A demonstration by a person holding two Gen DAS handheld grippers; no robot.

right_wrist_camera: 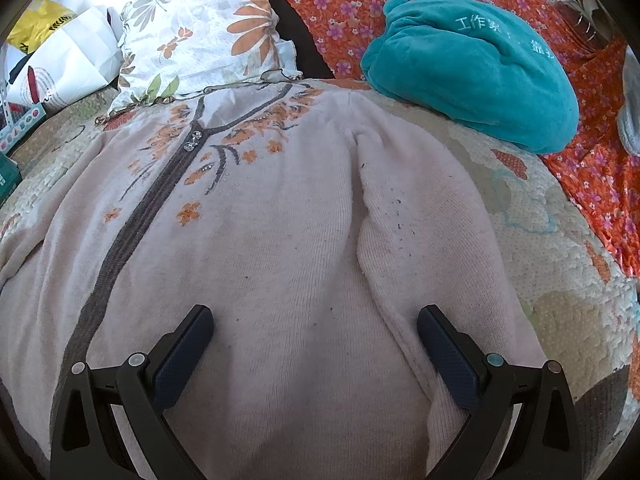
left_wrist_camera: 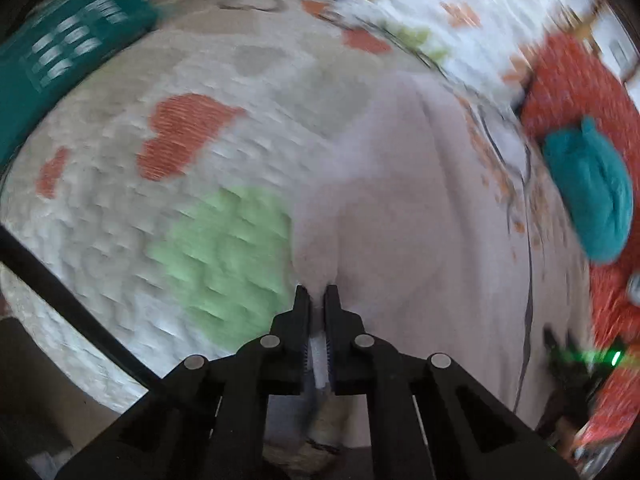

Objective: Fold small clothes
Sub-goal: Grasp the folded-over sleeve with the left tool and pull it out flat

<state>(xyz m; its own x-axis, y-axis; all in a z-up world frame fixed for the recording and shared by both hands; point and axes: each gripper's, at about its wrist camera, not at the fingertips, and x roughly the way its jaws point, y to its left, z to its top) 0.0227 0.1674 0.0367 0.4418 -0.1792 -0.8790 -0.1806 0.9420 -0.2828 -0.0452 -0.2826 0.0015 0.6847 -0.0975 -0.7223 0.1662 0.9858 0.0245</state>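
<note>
Left hand-held gripper (left_wrist_camera: 318,290) was seen clamped down on a pinch of the pale pink cardigan (left_wrist_camera: 400,208); a strip of the fabric was caught between the pads, jaws almost touching. That view was motion-blurred. Cloth was pulled up into a ridge running away from the fingertips.

Right hand-held gripper (right_wrist_camera: 316,320) was held wide apart above the cardigan (right_wrist_camera: 280,240), nothing between the fingers (right_wrist_camera: 192,344). No contact between pads and cloth could be confirmed.

Cardigan was laid flat on the bed, on a quilt (right_wrist_camera: 560,280) printed with orange hearts and green patches. Front side was up: dark grey placket (right_wrist_camera: 132,220) down the middle, orange flower embroidery (right_wrist_camera: 188,212) near the neck, two small shiny buttons (right_wrist_camera: 192,140) at the top. One sleeve (right_wrist_camera: 400,220) was folded in along the body, seen as a long raised fold on the right of the right wrist view.

A flowered pillow (right_wrist_camera: 200,32) was noted just beyond the collar, touching or nearly so. A teal plush bundle (right_wrist_camera: 472,72) with light stitched characters was resting on an orange floral fabric (right_wrist_camera: 340,4) at the far right corner, near the shoulder. A white bag (right_wrist_camera: 76,56) and a yellow bag (right_wrist_camera: 36,24) were seen far left. A teal box (left_wrist_camera: 60,52) was visible at the upper left of the left wrist view, on the quilt (left_wrist_camera: 120,220) edge.
</note>
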